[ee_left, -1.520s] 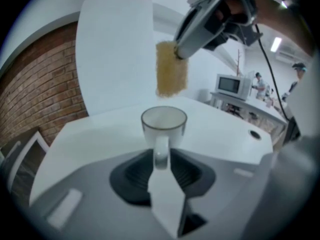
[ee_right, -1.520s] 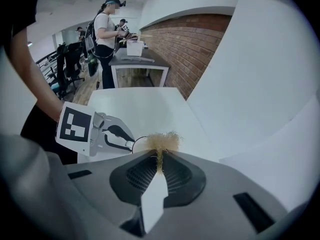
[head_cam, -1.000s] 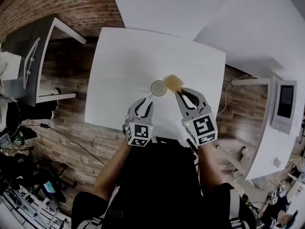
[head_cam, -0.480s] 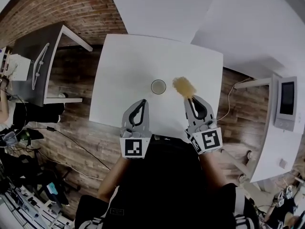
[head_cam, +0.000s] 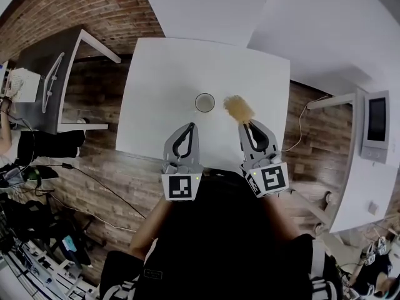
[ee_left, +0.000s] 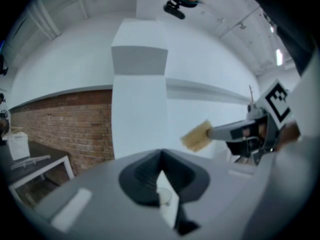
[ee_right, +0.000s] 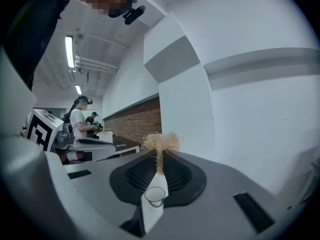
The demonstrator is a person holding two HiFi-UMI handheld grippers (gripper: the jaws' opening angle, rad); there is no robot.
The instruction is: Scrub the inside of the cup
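Over the table [head_cam: 162,74], the left gripper [head_cam: 190,127] hung with jaws pressed together on nothing, and the right gripper [head_cam: 245,125] was clamped on the brush [head_cam: 238,108]. The cup [head_cam: 204,102] stood upright near the table's middle, mouth up, held by neither. The brush head sat just right of the cup, outside it, so the scrubbing seemed not under way. The brush's long axis ran along the jaws, head pointing away from the person.
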